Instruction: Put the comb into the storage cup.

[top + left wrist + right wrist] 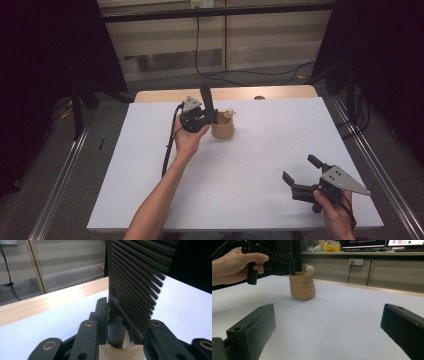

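A tan, sack-shaped pot point(222, 129) stands on the white tabletop point(260, 160), left of middle toward the back. A small pale figure point(229, 112) pokes out of its rim. My left gripper point(207, 117) is just left of the pot, shut on a black comb point(206, 99) that stands upright with its lower end inside the pot. In the left gripper view the comb's teeth point(135, 285) rise between the jaws, above the pot's rim point(122, 352). My right gripper point(305, 175) rests open near the front right corner, with nothing between its jaws; its view looks toward the pot point(302, 287).
A wooden table edge point(165, 95) runs behind the white sheet. Black cables point(170, 145) trail from the left gripper along the forearm. Dark frames and metal rails flank the table. Cabinets and monitors point(362, 243) stand beyond the table.
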{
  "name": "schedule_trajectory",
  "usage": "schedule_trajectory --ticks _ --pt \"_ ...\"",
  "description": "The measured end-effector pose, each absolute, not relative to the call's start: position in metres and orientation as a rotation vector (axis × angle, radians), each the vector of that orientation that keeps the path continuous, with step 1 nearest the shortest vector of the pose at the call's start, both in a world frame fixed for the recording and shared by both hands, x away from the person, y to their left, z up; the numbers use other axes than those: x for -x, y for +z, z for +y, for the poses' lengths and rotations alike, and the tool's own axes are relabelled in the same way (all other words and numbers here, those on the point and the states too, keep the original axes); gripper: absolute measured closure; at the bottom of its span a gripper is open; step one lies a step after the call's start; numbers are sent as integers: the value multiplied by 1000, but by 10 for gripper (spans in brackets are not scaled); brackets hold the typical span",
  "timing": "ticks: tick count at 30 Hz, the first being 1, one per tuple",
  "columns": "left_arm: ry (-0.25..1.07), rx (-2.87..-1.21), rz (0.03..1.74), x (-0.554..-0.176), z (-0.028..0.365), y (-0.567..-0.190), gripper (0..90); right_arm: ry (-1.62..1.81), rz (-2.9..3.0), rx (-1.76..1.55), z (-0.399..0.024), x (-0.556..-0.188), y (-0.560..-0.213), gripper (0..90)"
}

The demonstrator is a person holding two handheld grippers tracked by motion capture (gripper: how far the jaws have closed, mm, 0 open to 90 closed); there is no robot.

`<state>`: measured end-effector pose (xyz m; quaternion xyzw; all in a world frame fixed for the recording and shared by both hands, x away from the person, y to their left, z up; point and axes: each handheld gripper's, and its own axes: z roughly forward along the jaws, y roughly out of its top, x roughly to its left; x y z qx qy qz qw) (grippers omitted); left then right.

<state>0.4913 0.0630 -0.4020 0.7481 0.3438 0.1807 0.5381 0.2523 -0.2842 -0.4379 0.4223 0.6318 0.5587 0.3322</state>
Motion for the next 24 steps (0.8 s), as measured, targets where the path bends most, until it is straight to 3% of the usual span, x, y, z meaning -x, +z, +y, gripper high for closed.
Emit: schedule_trajectory --ticks 24 --pt "415 -1771 826 -492 63 -414 729 1436 1645 -1114 -288 -254 -439 0"
